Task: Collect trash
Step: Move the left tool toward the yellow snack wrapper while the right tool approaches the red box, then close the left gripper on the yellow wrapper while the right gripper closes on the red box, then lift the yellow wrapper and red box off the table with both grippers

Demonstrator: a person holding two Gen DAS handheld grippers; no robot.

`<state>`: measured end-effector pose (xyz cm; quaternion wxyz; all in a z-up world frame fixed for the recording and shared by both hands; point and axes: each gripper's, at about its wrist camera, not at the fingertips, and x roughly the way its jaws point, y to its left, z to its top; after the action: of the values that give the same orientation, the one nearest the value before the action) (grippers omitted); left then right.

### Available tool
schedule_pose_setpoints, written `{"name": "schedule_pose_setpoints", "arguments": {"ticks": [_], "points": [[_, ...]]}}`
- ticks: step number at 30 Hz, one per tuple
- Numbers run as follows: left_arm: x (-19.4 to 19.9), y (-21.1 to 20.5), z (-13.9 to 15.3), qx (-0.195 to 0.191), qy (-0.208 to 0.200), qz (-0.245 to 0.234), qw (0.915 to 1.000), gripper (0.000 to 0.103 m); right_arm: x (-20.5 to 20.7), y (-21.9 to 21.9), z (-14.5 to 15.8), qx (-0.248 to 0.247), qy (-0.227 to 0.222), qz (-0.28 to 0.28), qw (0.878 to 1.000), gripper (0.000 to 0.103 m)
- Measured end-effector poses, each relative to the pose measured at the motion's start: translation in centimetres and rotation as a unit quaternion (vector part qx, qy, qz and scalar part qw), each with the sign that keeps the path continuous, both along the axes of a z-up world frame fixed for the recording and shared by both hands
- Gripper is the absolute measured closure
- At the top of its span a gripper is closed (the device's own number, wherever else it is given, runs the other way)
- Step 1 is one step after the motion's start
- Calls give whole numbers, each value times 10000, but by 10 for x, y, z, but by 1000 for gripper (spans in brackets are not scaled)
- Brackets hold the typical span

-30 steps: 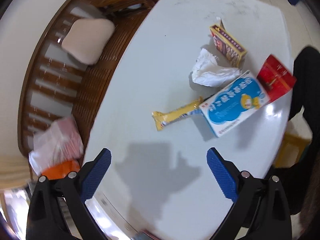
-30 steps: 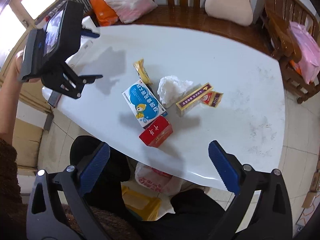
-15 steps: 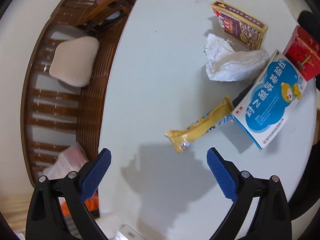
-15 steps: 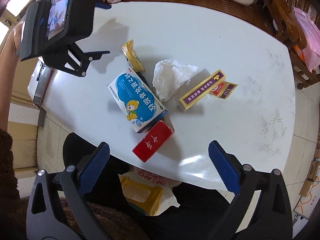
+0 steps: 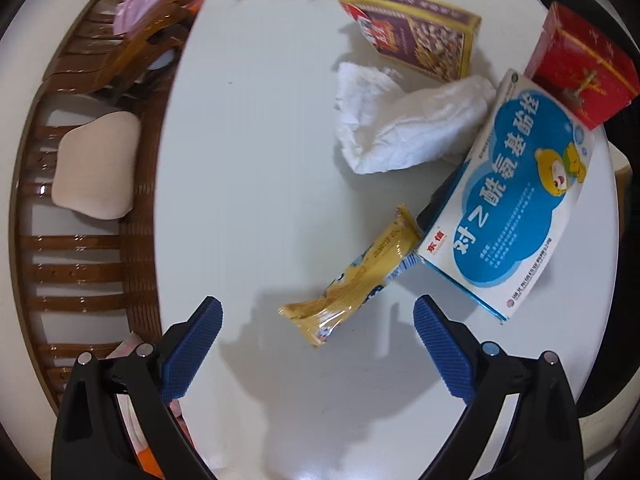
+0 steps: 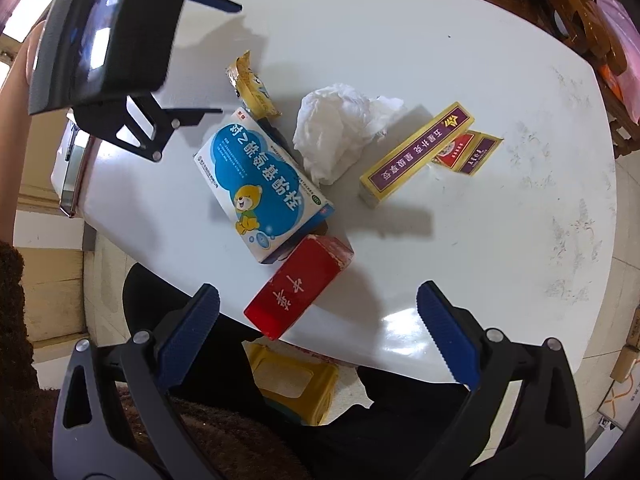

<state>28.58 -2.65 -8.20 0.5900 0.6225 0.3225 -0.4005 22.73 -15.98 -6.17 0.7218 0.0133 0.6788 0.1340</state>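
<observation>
Left claw (image 5: pixel 316 312) spread above yellow wrapper (image 5: pixel 352 276) (not touching); right claw (image 6: pixel 318 304) spread over red box (image 6: pixel 298 286).

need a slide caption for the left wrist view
Open left claw hovers over the yellow snack wrapper on the white table, beside crumpled tissue and a blue medicine box.
</observation>
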Motion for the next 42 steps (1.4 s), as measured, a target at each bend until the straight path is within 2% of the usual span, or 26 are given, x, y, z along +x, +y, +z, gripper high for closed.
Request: {"name": "schedule_pose_setpoints", "arguments": {"ticks": [5,8,13,14,16,20,23,27,29,31,33,35,36,40,42], "points": [[3,-6,-10,72,95,-168,9998,9,3,1,-5,111,81,-85,9999,6],[3,-10,-17,124,82,-250,9996,10,6,5,-7,-2,59,-73,10000,6],[7,-11,-25,203,69,-300,9993,21,7,11,-14,-43,128,-9,9999,6],[6,-10,-27,228,81,-322,9992,27,7,12,-16,-44,141,-18,9999,6],[5,-11,-28,217,108,-388,9990,29,7,12,-20,-23,184,-6,9998,8],[8,-13,-26,157,215,-303,9992,36,8,9,-28,12,340,-30,9994,30],[3,-11,-26,155,165,-372,9991,37,7,7,-33,16,425,-54,9991,32],[4,-11,-25,135,276,-314,9990,39,6,9,-36,29,460,-19,9989,41],[2,-10,-25,130,395,-292,9987,47,6,9,-38,18,478,10,9989,47],[-2,-9,-25,131,344,-344,9987,49,5,12,-41,-31,508,54,9987,51],[-4,-8,-25,156,417,-350,9984,56,3,12,-42,-33,537,68,9985,62],[-4,-7,-25,137,476,-291,9983,67,2,12,-43,4,546,55,9985,66],[-4,-7,-26,130,478,-266,9984,69,1,12,-43,-24,539,69,9985,71],[-4,-4,-27,52,442,-124,9989,80,-2,12,-40,-111,463,112,9988,77],[-2,-3,-27,31,393,-3,9992,82,-4,12,-39,-108,435,105,9989,80]]}}
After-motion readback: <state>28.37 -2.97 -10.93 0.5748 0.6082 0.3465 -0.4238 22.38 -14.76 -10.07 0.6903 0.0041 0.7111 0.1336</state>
